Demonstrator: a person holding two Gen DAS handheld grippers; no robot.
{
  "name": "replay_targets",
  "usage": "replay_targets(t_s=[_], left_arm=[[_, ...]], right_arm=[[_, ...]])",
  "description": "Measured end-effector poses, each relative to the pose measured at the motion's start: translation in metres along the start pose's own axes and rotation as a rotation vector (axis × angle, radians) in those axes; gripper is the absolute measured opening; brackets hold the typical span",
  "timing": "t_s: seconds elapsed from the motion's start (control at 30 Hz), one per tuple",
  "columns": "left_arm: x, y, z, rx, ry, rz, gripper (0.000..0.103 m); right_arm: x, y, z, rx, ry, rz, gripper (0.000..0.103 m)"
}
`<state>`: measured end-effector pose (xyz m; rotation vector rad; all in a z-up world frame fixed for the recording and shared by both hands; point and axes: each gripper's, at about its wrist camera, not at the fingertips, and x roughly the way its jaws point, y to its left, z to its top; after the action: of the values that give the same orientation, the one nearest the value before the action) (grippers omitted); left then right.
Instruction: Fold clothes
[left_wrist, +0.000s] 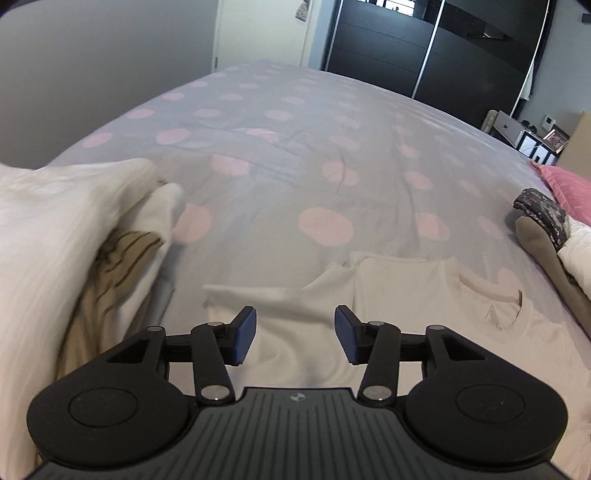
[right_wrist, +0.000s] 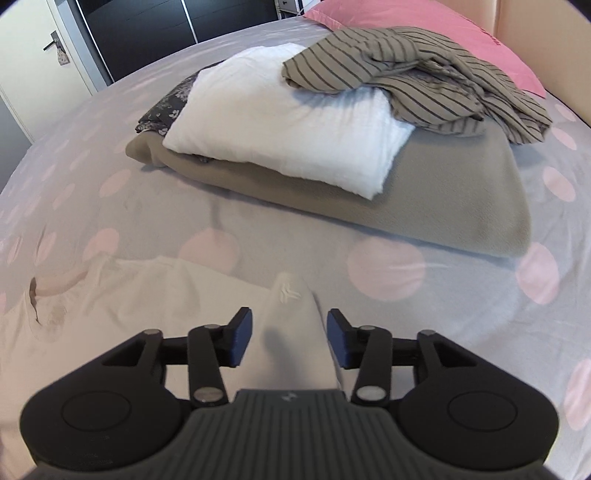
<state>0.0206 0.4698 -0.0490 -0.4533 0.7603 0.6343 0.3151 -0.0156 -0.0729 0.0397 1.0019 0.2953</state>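
Note:
A pale cream T-shirt (left_wrist: 406, 295) lies flat on the bed, its collar (left_wrist: 517, 299) to the right; it also shows in the right wrist view (right_wrist: 122, 302). My left gripper (left_wrist: 294, 334) is open just above the shirt's body, empty. My right gripper (right_wrist: 290, 338) is open with a raised fold of the shirt's fabric (right_wrist: 291, 321) standing between its pads, which do not touch it.
The bed has a grey cover with pink dots (left_wrist: 295, 155). A pile of white and striped clothes (left_wrist: 66, 251) lies at the left. A stack with a white folded piece (right_wrist: 291, 129), striped shirt (right_wrist: 424, 77) and tan blanket (right_wrist: 461, 192) lies ahead of the right gripper. A pink pillow (right_wrist: 424, 22) is behind.

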Motion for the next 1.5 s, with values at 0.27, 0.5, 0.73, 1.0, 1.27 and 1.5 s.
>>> replay_targets(t_s=[0.27, 0.5, 0.73, 1.0, 1.27, 1.5], left_arm=[[0.052, -0.013, 0.015, 0.027, 0.002, 0.005, 0.05], [0.087, -0.021, 0.009, 0.022, 0.074, 0.003, 0.043], [0.089, -0.028, 0.005, 0.061, 0.057, 0.052, 0.001], [0.085, -0.023, 0.015, 0.051, 0.012, 0.101, 0.001], [0.075, -0.025, 0.016, 0.075, 0.02, 0.102, 0.022], [0.026, -0.027, 0.003, 0.148, -0.001, 0.082, 0.025]], right_arm=[[0.038, 0.002, 0.01, -0.002, 0.046, -0.007, 0.055], [0.065, 0.008, 0.011, -0.031, 0.088, -0.019, 0.047], [0.061, 0.029, 0.007, -0.162, 0.009, -0.118, 0.003], [0.063, 0.026, 0.015, -0.133, 0.002, -0.148, 0.004], [0.041, 0.014, 0.013, -0.105, 0.0, -0.135, 0.032], [-0.002, 0.012, -0.006, -0.155, -0.005, -0.077, 0.038]])
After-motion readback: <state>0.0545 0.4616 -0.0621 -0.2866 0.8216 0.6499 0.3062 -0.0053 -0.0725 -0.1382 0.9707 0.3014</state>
